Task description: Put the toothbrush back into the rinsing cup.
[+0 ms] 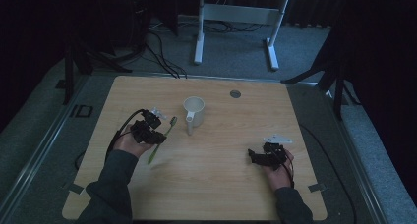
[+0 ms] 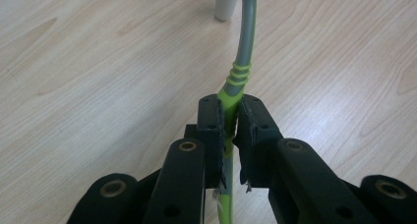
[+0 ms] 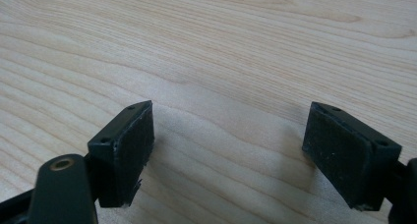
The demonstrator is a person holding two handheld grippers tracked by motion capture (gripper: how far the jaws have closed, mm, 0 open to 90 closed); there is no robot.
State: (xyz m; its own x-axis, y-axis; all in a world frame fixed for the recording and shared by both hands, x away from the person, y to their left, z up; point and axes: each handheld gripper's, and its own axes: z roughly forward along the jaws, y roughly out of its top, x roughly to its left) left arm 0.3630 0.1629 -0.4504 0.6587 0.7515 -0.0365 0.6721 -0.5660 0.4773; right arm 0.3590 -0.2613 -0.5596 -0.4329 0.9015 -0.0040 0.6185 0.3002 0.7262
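Note:
A green and grey toothbrush (image 1: 162, 139) is held at the left of the wooden table (image 1: 226, 175). My left gripper (image 1: 158, 136) is shut on the toothbrush's (image 2: 241, 71) green handle, its jaws pressed against both sides, with the grey neck reaching toward a white mug (image 1: 194, 111). The mug stands upright near the table's middle, its handle toward the person. My right gripper (image 1: 252, 156) rests low at the right of the table, held in a hand. In the right gripper view its pads (image 3: 129, 148) stand wide apart with bare wood between them.
A round grey grommet (image 1: 235, 94) sits in the table's far side. Beyond the table stand a white desk frame (image 1: 236, 22) and dark tripod legs (image 1: 78, 62) on grey carpet, with cables on the floor.

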